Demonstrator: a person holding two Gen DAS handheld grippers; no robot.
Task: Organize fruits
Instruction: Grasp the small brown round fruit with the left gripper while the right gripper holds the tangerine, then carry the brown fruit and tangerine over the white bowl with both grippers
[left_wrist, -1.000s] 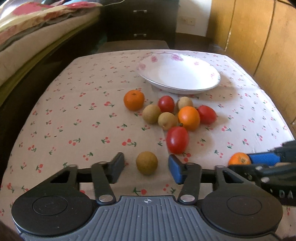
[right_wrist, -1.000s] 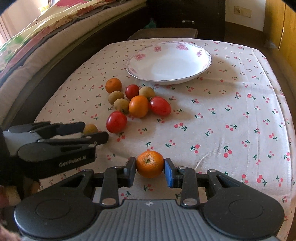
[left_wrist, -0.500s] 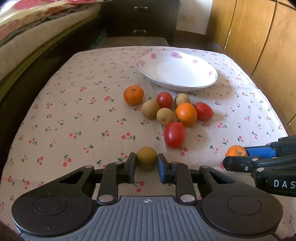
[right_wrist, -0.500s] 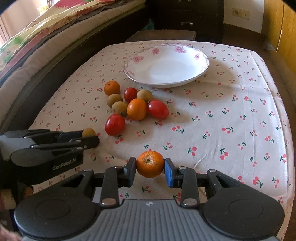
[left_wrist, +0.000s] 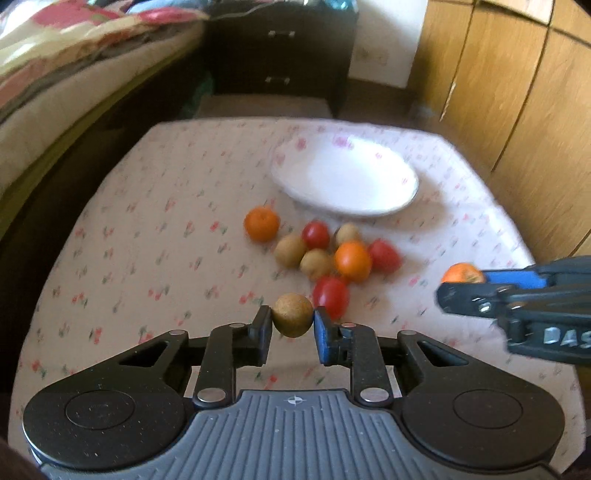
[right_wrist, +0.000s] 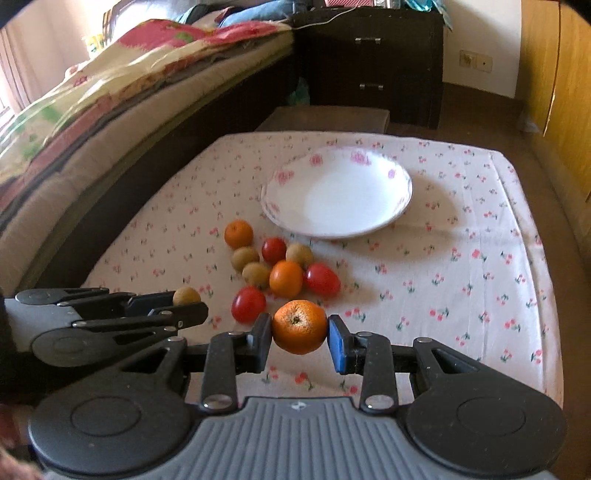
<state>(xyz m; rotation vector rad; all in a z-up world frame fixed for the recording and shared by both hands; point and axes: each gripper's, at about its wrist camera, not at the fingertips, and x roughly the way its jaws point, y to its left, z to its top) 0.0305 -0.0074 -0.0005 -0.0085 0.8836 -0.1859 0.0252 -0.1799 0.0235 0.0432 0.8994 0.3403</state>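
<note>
The whole left wrist view is blurred, so the tablecloth (left_wrist: 155, 236) print is smeared. The right gripper (left_wrist: 448, 286) is cut off at 3 o'clock there, and its orange (left_wrist: 461, 272) is half hidden. In the right wrist view, the brown fruit (right_wrist: 186, 295) is partly hidden behind the left gripper (right_wrist: 199, 306), which is cut off at 9 o'clock.

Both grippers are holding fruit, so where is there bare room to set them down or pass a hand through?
The white plate has nothing in it. Bare tablecloth runs right of the fruit cluster to the table's right edge, and another patch lies left of the far orange. It is crowded just below the plate, where oranges, tomatoes and brown fruits sit packed together.
</note>
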